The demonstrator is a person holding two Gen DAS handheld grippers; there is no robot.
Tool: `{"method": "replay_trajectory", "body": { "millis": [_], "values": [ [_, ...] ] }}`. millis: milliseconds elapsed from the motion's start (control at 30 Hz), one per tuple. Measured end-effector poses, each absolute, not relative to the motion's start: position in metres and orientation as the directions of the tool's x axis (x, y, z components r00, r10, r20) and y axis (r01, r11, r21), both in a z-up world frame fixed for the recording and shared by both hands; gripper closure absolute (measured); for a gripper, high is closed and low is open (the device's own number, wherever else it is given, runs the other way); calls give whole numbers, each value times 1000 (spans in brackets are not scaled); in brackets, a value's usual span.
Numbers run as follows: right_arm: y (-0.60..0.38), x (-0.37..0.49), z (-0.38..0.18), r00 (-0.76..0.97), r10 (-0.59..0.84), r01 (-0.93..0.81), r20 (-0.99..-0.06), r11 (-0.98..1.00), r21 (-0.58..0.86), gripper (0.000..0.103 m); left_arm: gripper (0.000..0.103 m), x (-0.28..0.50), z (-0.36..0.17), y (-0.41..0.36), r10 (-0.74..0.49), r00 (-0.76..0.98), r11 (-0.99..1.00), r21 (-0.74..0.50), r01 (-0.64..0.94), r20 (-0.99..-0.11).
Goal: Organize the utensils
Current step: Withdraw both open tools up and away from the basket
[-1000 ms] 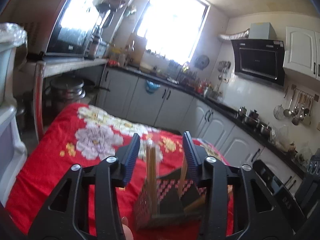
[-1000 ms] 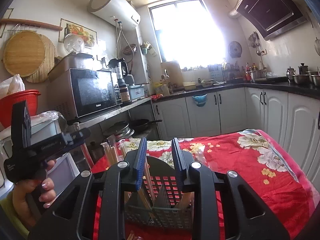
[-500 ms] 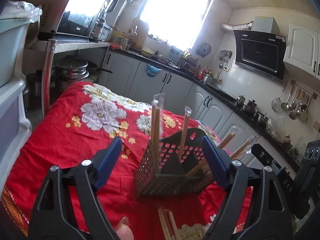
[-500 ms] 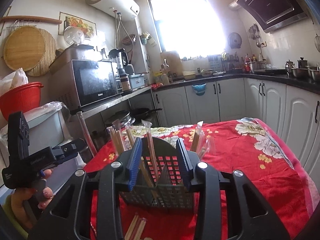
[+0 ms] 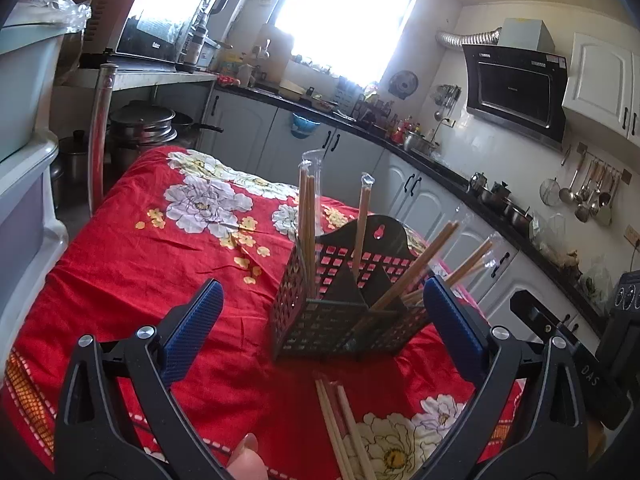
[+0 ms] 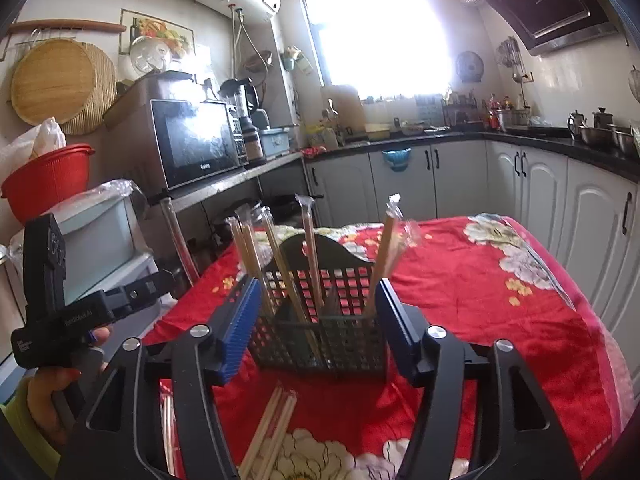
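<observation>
Black mesh utensil caddy [image 5: 340,312] holding wrapped chopsticks [image 5: 308,216], on red floral tablecloth [image 5: 160,264]. Left tool [image 5: 320,328] and right tool [image 6: 316,328]: jaws opening, nothing gripped. Loose chopsticks [image 5: 340,428] lie near.

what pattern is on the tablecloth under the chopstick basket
Bright red tablecloth with large white and yellow flowers; the left wrist view shows it best.

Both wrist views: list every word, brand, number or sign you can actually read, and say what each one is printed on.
"DAS": white letters on the black body of the right gripper, seen from the left wrist view.
Microwave: a small white brand word under the door, too blurred to read.
Range hood: small brand marks on the glass, too small to read.
Left gripper: white lettering on its black handle, blurred, not readable.
No other text is legible.
</observation>
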State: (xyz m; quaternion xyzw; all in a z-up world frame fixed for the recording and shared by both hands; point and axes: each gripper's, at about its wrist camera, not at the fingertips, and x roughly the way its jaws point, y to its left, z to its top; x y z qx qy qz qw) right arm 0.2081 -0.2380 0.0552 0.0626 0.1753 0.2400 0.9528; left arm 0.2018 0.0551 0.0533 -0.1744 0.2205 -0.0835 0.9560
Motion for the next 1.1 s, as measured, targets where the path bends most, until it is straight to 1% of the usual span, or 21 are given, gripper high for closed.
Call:
{"method": "replay_trajectory", "body": {
  "millis": [200,433,1100],
  "values": [
    [-243,200,46,819,462,-420,-341,887,194,43,11,195,47,51,-236,880,932,-352,86,-412],
    [-250,189,37,810,456,-408,-370,890,203,38,11,190,40,47,-243,868,931,-355,84,-433],
    [-260,171,16,775,448,-404,-445,894,196,35,11,184,24,26,-274,825,937,-331,113,-494]
  ]
}}
